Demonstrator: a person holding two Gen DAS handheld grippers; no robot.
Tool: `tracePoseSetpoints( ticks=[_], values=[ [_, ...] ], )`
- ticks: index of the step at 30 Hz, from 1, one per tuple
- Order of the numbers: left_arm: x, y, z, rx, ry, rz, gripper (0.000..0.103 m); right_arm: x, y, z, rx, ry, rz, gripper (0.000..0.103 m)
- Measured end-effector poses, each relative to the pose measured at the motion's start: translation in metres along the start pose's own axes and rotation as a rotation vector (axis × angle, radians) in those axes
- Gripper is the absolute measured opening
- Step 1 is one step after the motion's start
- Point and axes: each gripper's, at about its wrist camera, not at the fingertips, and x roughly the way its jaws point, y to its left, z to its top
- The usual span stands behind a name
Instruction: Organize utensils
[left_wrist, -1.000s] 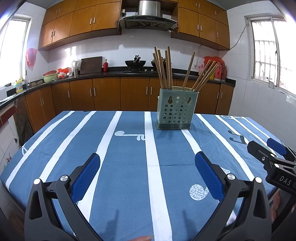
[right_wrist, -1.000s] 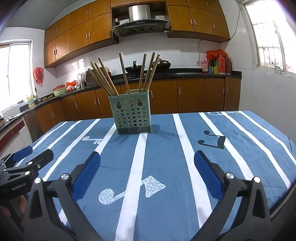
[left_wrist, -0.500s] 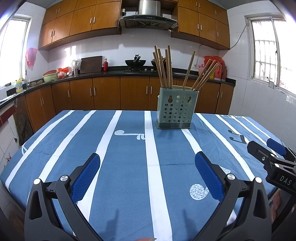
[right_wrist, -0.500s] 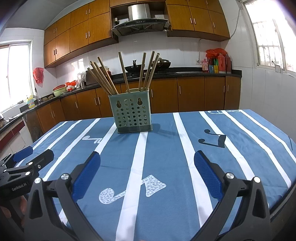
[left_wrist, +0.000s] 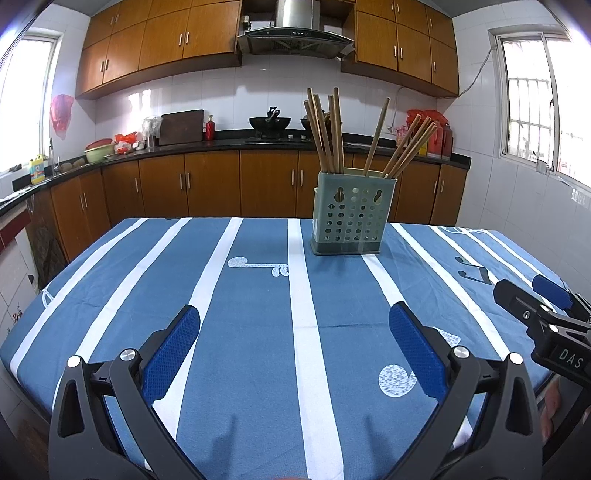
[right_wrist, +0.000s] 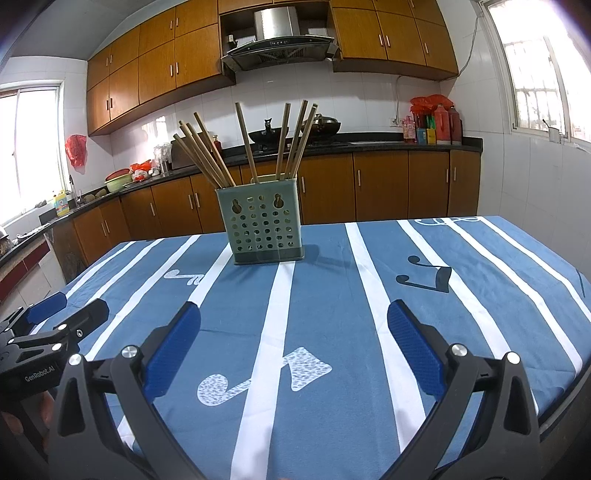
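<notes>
Task state: looks finished, or close to it. All chopsticks (left_wrist: 334, 129) in sight stand in the green perforated holder (left_wrist: 349, 216), splayed in loose clusters to left and right. Holder sits upright toward the far side of the desk (left_wrist: 258, 314), on the blue striped cloth. No loose utensil shows anywhere on the cloth in either wrist view; whether the clusters need further sorting, cannot tell.

Left gripper (left_wrist: 293, 349): jaws wide apart, nothing between the blue pads, touching nothing; low over the near edge of the desk.

Right gripper (right_wrist: 293, 347): same, jaws spread wide and bare, well short of the holder.
</notes>
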Motion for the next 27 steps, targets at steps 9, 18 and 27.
tracePoseSetpoints(
  ticks=[9, 18, 27],
  values=[
    [0.0009, -0.0001, -0.0005, 0.0, 0.002, 0.0, 0.101, 0.0003, -0.0002, 0.0003, 0.002, 0.001, 0.0, 0.099],
    [0.0025, -0.0009, -0.0031, 0.006, -0.002, 0.008, 0.101, 0.0, 0.0004, 0.0007, 0.003, 0.001, 0.0, 0.099],
    [0.0018, -0.0001, -0.0042, -0.003, 0.003, 0.006, 0.101, 0.0, -0.0001, 0.0014, 0.003, 0.002, 0.0, 0.099]
  ],
)
